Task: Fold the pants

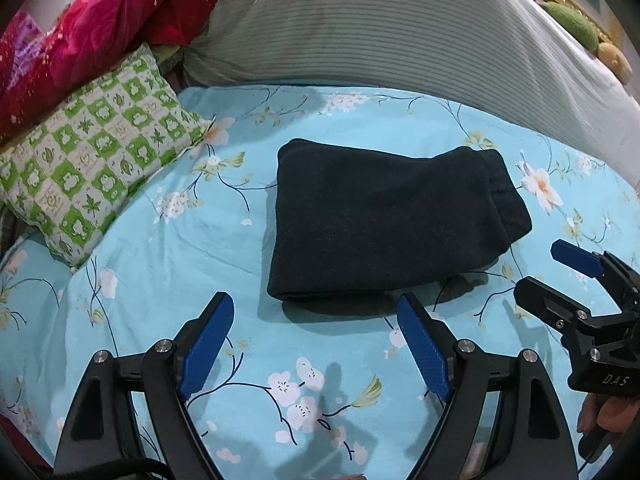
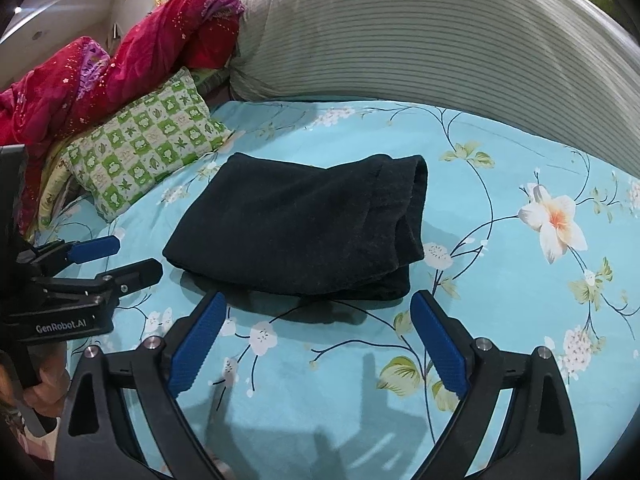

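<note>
Spread across the bed, a turquoise cotton sheet printed with white blossoms and dark twigs (image 1: 160,264) carries everything here. Above its near edge the left gripper (image 1: 316,312) holds its blue-padded jaws spread wide with nothing between them, only sheet showing in the gap. The right gripper (image 2: 318,312) is likewise released and empty, its pads (image 2: 440,348) apart over the printed flowers. Each gripper shows at the side of the other's view, gripped by a hand (image 1: 608,412).

Just beyond both sets of fingertips, apart from them, lies the dark navy knit pants (image 2: 296,228), folded into a thick rectangular bundle near the middle of the bed. Its layered open end faces the right edge.

Toward the far left corner rests a green-and-white checked pillow with leaf motifs (image 1: 92,164), near the bundle but not touching. Behind it is a crumpled red and magenta sparkly cloth (image 2: 120,68), and along the far edge a large grey ribbed bolster (image 1: 400,32).
</note>
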The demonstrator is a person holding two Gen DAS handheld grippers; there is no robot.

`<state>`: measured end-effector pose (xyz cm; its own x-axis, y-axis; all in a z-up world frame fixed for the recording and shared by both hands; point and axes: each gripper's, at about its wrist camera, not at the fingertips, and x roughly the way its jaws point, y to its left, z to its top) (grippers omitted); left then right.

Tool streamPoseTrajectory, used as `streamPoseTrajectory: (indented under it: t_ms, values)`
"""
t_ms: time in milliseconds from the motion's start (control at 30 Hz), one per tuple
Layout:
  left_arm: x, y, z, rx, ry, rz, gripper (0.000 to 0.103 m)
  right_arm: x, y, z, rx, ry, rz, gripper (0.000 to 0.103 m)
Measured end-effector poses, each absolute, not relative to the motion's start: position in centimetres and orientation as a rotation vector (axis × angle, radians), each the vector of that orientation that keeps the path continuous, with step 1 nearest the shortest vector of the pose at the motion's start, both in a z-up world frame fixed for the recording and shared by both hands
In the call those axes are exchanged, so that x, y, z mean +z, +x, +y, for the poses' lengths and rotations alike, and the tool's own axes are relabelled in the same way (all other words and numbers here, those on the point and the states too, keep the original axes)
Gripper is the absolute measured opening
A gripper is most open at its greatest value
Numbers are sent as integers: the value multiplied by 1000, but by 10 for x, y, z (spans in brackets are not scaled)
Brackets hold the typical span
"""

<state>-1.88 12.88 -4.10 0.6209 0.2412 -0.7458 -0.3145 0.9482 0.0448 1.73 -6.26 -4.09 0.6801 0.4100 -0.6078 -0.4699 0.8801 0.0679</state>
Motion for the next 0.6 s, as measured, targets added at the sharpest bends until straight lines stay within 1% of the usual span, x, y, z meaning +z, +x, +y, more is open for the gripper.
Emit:
streamPoseTrajectory:
  t_ms: [267,600]
  values:
    - [-47,-25,120,324,-71,839,85,-45,17,-62,489,-98,659,99]
    - [-54,-26,116,330,-71,846,85,-50,15,-62,494,-99,656,99]
